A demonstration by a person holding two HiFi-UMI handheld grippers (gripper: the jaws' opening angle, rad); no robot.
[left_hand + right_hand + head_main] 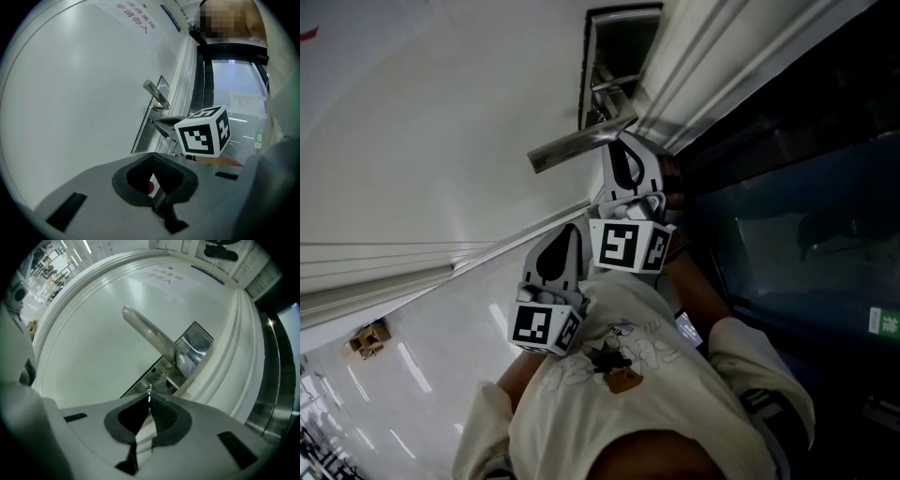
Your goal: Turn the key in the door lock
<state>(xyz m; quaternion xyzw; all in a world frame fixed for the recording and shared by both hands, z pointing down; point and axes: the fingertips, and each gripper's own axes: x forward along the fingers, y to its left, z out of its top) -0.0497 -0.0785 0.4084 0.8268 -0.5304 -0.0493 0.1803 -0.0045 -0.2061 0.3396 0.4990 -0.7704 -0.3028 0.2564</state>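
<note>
Ribbed right claw [149, 398] pinches small metal key [149, 392].

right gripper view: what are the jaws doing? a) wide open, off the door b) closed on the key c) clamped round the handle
b: the right gripper's jaws meet on the small metal key at the lock plate, with the handle free above.

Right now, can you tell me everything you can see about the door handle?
The door handle is a long, shiny silver lever with a rounded end, and it looks like metal. It sticks out from a metal plate near the edge of the white door. Nothing seems to touch it. The right gripper is just below it, shut on a small metal key.
</note>
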